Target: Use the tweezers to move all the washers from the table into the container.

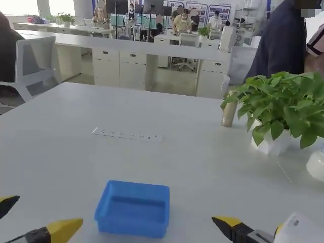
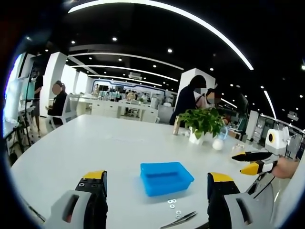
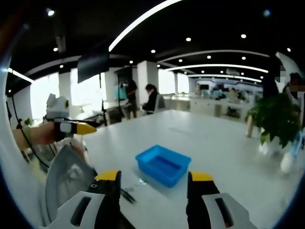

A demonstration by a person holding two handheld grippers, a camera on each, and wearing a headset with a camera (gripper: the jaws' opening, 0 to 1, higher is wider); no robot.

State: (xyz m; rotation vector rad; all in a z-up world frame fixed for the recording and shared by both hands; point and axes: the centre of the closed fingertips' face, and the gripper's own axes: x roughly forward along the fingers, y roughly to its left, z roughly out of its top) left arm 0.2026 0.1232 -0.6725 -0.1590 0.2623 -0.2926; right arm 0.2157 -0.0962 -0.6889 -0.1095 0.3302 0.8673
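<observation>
A blue container (image 1: 132,207) stands on the white table (image 1: 66,152) near its front edge, between my two grippers. My left gripper (image 1: 35,215) is at the bottom left, open and holding nothing. My right gripper (image 1: 251,226) is at the bottom right, also open. In the left gripper view the jaws of the left gripper (image 2: 156,177) stand wide apart before the container (image 2: 166,176), with several small washers (image 2: 174,206) and the tweezers (image 2: 178,219) lying on the table just in front of it. In the right gripper view the right gripper (image 3: 155,176) frames the container (image 3: 163,165); the tweezers (image 3: 127,194) lie to its left.
A potted plant (image 1: 278,106) in a white pot, a tan bottle (image 1: 229,114) and a white round object (image 1: 316,164) stand at the right. A power strip (image 1: 129,134) is set in the table's middle. A grey chair (image 1: 35,61) is at far left. People stand and sit behind.
</observation>
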